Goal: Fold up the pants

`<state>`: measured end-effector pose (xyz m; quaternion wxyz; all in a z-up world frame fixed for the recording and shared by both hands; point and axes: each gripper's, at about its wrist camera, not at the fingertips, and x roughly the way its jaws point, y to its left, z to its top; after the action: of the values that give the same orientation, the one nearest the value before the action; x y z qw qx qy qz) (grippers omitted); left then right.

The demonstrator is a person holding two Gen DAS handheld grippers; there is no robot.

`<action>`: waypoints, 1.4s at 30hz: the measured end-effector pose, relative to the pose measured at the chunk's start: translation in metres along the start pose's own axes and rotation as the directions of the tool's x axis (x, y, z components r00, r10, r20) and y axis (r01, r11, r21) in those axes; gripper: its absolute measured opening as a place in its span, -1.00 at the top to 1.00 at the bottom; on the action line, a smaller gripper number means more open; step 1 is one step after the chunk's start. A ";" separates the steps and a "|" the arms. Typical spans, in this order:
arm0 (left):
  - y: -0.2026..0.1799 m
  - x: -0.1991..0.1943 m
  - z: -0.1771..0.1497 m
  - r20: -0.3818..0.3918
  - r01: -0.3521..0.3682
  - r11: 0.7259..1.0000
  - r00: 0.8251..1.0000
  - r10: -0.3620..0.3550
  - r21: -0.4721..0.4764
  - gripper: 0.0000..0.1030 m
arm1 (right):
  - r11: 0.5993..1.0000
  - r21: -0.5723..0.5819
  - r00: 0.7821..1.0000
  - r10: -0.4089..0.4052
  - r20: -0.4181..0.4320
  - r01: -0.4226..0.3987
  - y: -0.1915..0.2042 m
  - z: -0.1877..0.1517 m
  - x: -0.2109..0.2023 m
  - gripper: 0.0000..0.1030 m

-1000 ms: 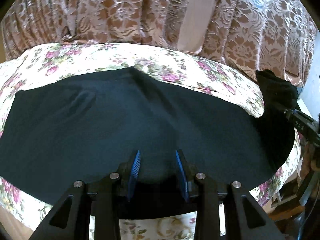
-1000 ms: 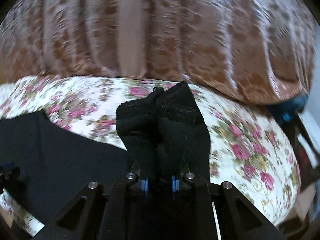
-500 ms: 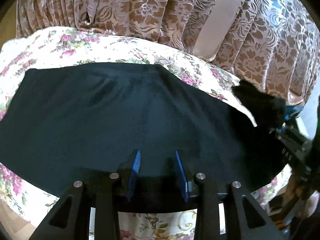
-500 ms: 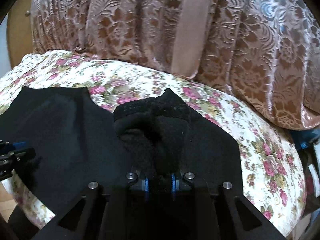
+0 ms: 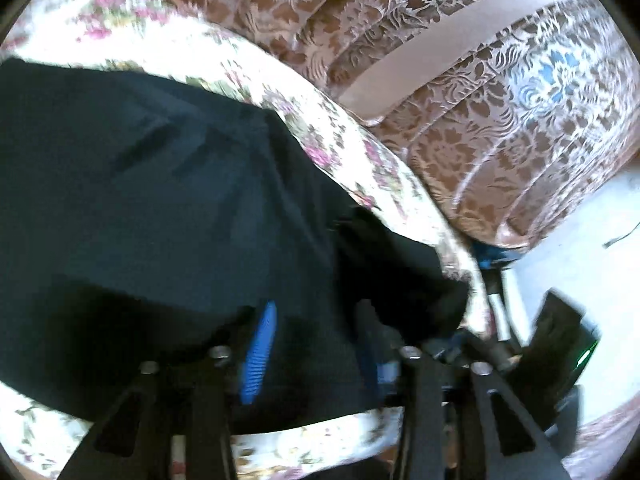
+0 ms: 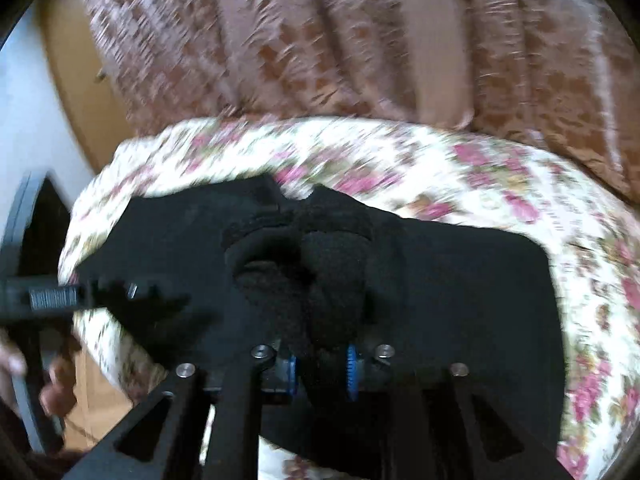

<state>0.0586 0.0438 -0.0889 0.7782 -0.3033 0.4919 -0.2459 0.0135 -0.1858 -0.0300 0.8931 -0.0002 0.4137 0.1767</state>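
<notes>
Because the right gripper (image 6: 320, 364) holds only a thick bunched wad of the black pants (image 6: 460, 280) between its closed jaws, the main risk is that the bunch works loose while it is carried across, and the lifted end drops short in a heap instead of landing edge on edge. A second risk comes from the left gripper (image 5: 312, 344): its jaws stand open over the dark cloth with nothing between them, so nothing visibly pins the lower layer, and a pull from the right could drag the whole garment along the flowered bed cover (image 6: 500, 184) or off its near edge. Both views are blurred by motion, so a fast sweep could also leave a skewed crease.

The pants (image 5: 160, 200) lie spread on the bed cover in front of the brown patterned curtain (image 5: 460, 128), with most of the cloth flat and one end raised in the right jaws. In the right wrist view that gripper points toward the curtain, level with the bed, the wad standing up just ahead of its blue pads. The left gripper appears there at the left edge, reaching in sideways low over the garment's end. The left wrist view is tilted, its fingers angled down close to the cloth; whether they touch it cannot be told.
</notes>
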 end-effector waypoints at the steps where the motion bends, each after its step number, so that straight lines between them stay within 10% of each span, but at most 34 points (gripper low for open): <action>1: 0.001 0.002 0.002 -0.007 0.013 1.000 1.000 -0.013 -0.019 -0.07 | 1.000 -0.019 1.000 0.014 -0.017 -0.014 0.007 -0.003 0.005 0.15; 3: 0.000 0.007 0.006 -0.028 0.059 0.998 0.998 -0.060 -0.039 -0.13 | 0.998 -0.044 0.999 0.034 -0.039 -0.036 0.014 -0.008 0.010 -0.16; 10: -0.007 0.039 0.015 -0.123 0.171 0.978 0.975 -0.185 -0.121 -0.28 | 0.993 0.024 0.992 0.119 -0.040 -0.118 -0.004 -0.028 -0.019 -0.21; 18: -0.022 0.080 0.012 -0.231 0.158 0.982 0.956 -0.179 -0.107 -0.23 | 0.972 0.224 0.997 -0.057 -0.057 0.068 -0.077 -0.076 -0.088 -0.22; 22: -0.032 0.089 0.013 -0.248 0.142 0.988 0.957 -0.151 -0.052 0.60 | 0.925 0.343 0.985 -0.135 -0.105 0.163 -0.112 -0.104 -0.103 -0.22; 33: -0.100 0.032 0.043 -0.113 0.344 0.935 0.936 -0.334 0.084 0.70 | 0.901 0.388 0.981 -0.177 -0.075 0.192 -0.118 -0.097 -0.072 -0.20; 36: -0.098 0.015 0.045 -0.084 0.311 0.942 0.949 -0.302 0.128 0.71 | 0.895 0.401 0.980 -0.193 -0.044 0.194 -0.117 -0.086 -0.067 0.32; 42: -0.042 0.042 0.024 -0.140 0.074 0.994 0.988 -0.062 0.086 0.71 | 0.907 0.372 0.980 -0.175 -0.093 0.197 -0.111 -0.090 -0.054 0.34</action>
<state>0.0936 -0.0087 -0.0766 0.7466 -0.2666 0.5220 -0.3147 -0.0498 -0.3195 -0.0651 0.8767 0.1281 0.4635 0.0074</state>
